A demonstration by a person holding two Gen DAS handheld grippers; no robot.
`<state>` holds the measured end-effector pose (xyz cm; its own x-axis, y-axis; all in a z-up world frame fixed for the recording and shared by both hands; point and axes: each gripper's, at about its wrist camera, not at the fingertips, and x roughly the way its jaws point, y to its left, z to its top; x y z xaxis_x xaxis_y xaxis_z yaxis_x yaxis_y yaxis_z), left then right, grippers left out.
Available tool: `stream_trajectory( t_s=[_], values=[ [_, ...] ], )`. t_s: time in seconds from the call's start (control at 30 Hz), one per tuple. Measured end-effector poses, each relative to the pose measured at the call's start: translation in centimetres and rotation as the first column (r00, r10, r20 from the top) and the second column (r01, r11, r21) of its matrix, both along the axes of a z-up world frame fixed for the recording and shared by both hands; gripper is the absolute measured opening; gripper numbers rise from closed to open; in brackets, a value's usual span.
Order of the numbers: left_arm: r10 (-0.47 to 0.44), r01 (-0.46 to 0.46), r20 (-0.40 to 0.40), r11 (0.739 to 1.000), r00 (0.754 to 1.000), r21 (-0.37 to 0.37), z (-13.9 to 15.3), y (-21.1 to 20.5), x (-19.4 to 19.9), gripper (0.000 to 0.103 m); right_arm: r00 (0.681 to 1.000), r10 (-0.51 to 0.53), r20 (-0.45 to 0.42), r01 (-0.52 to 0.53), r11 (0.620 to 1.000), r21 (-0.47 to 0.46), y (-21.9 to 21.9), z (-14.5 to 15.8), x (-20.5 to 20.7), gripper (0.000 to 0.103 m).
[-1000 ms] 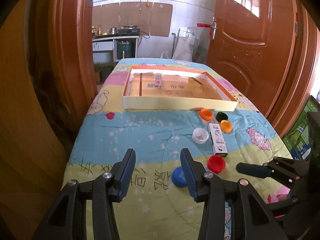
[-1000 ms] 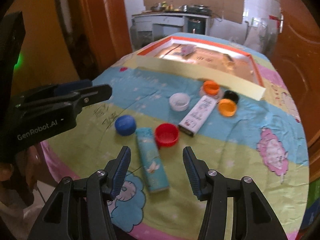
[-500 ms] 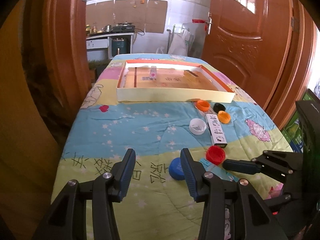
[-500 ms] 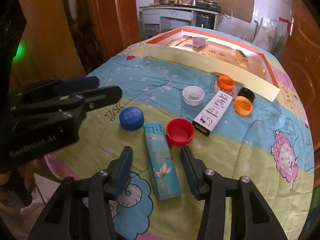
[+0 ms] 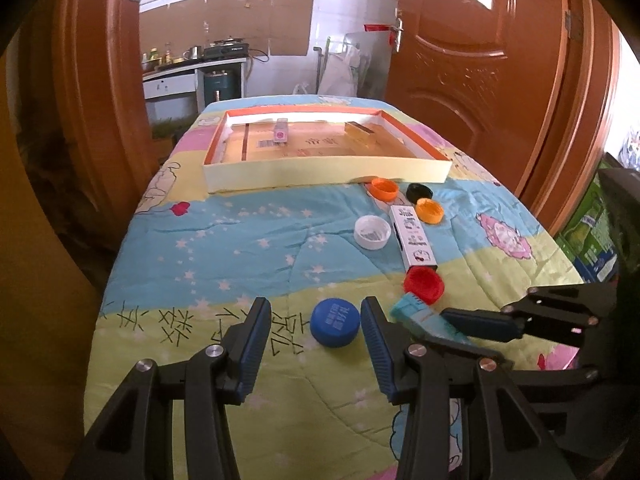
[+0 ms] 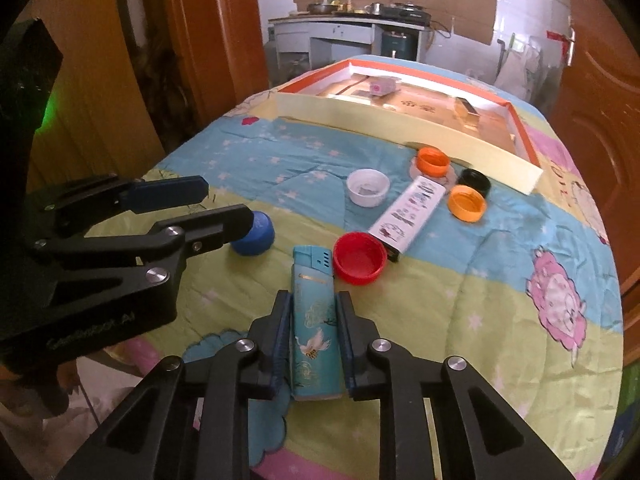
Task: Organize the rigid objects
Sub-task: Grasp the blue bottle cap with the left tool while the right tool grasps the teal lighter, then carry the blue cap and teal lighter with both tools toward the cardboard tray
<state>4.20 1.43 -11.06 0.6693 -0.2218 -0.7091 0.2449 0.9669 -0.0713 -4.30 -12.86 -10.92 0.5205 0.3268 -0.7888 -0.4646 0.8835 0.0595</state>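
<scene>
blue cap (image 6: 256, 236) half hidden behind left gripper (image 6: 192, 208)

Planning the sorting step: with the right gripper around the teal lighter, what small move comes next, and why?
Probably finish closing, then lift straight up: the right gripper is closing with both pads flanking the teal lighter, which lies flat beside the red cap.

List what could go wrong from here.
The right gripper is closing on the lighter's lower end only, so the lighter may tilt or slip when lifted. Its top lies right beside the red cap, which a lift could knock. The open left gripper is close by: a clash is possible.
</scene>
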Motion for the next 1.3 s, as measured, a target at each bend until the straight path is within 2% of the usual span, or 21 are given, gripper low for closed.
stream_trajectory(
  t_s=[0.3, 0.5, 0.6, 0.63, 0.67, 0.77, 0.97, 1.3],
  values=[
    [-0.012, 0.013, -0.046, 1.0, 0.999, 0.027, -2.0, -1.2, 0.9, 0.047, 0.998, -0.058, 0.014, 0.058, 0.998, 0.005, -2.2, 0.3, -1.9, 0.023],
    [-0.011, 0.012, -0.008, 0.997, 1.0, 0.082, -2.3, -1.9, 1.0, 0.047, 0.996, -0.085, 0.007, 0.085, 0.996, 0.025, -3.1, 0.1, -1.7, 0.023],
    [-0.001, 0.001, -0.002, 0.997, 1.0, 0.073, -2.3, -1.8, 1.0, 0.046, 0.996, -0.089, 0.004, 0.089, 0.995, 0.04, -3.4, -0.1, -1.7, 0.023],
    [0.003, -0.003, -0.001, 0.997, 1.0, 0.071, -2.3, -1.8, 1.0, 0.042, 0.996, -0.09, 0.004, 0.09, 0.995, 0.047, -3.5, -0.1, -1.7, 0.023],
    [0.012, -0.013, 0.002, 0.997, 1.0, 0.073, -2.3, -1.8, 1.0, 0.031, 0.996, -0.09, 0.004, 0.09, 0.995, 0.052, -3.6, -0.1, -1.8, 0.023],
    [0.024, -0.024, -0.001, 0.998, 1.0, 0.057, -2.2, -1.4, 1.2, 0.031, 0.996, -0.089, 0.003, 0.089, 0.994, 0.069, -3.8, -0.1, -1.8, 0.023],
    [0.012, -0.012, -0.001, 1.0, 1.0, 0.028, -1.7, -1.3, 1.0, 0.03, 0.995, -0.099, -0.005, 0.099, 0.99, 0.1, -4.2, -0.1, -1.7, 0.023],
    [-0.015, 0.015, 0.068, 1.0, 0.998, 0.007, 1.7, -2.0, -0.1, 0.03, 0.991, -0.137, 0.013, 0.133, 0.98, 0.147, -5.7, 1.1, -1.7, 0.023]
  ],
)
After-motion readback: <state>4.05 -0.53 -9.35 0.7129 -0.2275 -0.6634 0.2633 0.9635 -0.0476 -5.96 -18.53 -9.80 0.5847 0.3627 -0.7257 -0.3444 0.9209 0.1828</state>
